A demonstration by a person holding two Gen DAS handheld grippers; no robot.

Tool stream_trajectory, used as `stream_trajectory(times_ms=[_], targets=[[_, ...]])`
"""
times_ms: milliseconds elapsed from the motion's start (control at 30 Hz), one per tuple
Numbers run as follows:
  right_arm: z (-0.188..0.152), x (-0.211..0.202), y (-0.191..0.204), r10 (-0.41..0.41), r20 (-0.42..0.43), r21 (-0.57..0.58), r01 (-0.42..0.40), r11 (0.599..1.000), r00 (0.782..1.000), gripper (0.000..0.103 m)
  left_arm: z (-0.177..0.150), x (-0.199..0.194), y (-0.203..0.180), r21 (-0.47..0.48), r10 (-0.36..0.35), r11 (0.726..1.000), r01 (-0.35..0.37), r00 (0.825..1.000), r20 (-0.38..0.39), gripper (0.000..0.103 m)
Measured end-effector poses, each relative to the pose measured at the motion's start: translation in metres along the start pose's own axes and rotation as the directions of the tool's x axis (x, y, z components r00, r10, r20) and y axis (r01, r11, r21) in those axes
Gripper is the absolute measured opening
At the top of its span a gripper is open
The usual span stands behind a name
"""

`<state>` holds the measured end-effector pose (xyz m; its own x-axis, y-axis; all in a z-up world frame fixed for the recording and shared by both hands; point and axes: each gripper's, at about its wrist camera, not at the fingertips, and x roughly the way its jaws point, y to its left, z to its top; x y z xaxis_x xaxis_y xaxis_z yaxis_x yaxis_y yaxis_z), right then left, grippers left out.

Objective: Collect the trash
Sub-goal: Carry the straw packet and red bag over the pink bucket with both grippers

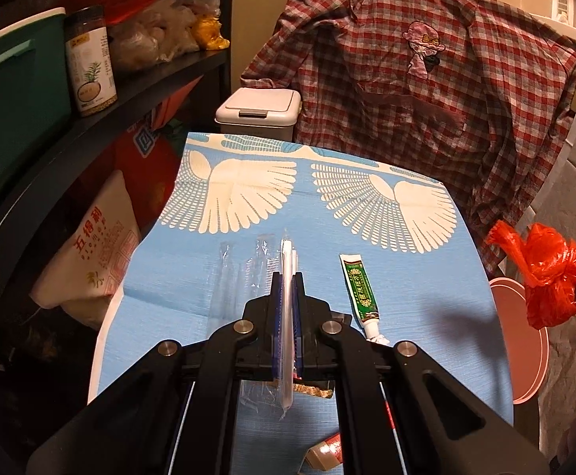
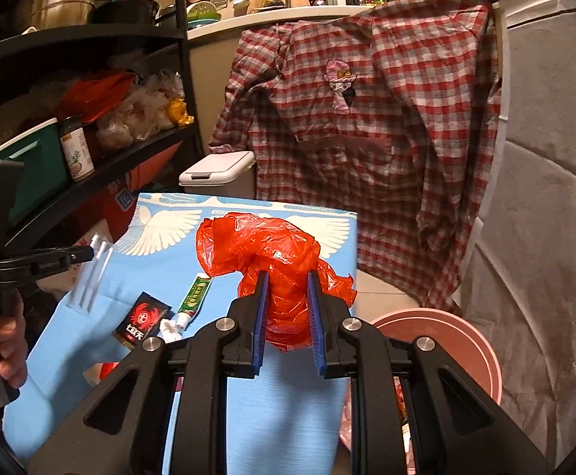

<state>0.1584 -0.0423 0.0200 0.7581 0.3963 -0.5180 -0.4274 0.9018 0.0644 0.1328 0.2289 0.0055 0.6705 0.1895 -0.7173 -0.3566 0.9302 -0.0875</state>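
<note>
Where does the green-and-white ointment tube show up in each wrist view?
Left wrist: the ointment tube lies on the blue cloth, right of centre, beside the left tool.
Right wrist: the tube is left of centre, lower left of the red plastic bag.
Shared landmark: the white lidded bin behind the cloth.

Left gripper (image 1: 287,281) and right gripper (image 2: 288,281): black angular linkage arms with triangular cut-outs, joined by round silver pivot screws. Blue ribbed pads (image 2: 261,316) are fitted inside the fingers. Bare skin is seen on the left hand (image 2: 4,340).
</note>
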Motion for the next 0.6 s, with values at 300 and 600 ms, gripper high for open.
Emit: stream_trajectory(times_ms=[300, 600], targets=[[-0.003, -0.011, -0.010, -0.008, 0.019, 0.017, 0.008, 1.000, 1.000, 0.019, -0.002, -0.003, -0.006, 0.016, 0.001, 1.000, -0.001, 1.000, 0.006, 0.005], [-0.008, -0.022, -0.035, -0.038, 0.022, 0.049, 0.037, 0.998, 0.999, 0.019, -0.005, -0.005, -0.024, 0.033, -0.010, 0.999, 0.009, 1.000, 0.009, 0.005]])
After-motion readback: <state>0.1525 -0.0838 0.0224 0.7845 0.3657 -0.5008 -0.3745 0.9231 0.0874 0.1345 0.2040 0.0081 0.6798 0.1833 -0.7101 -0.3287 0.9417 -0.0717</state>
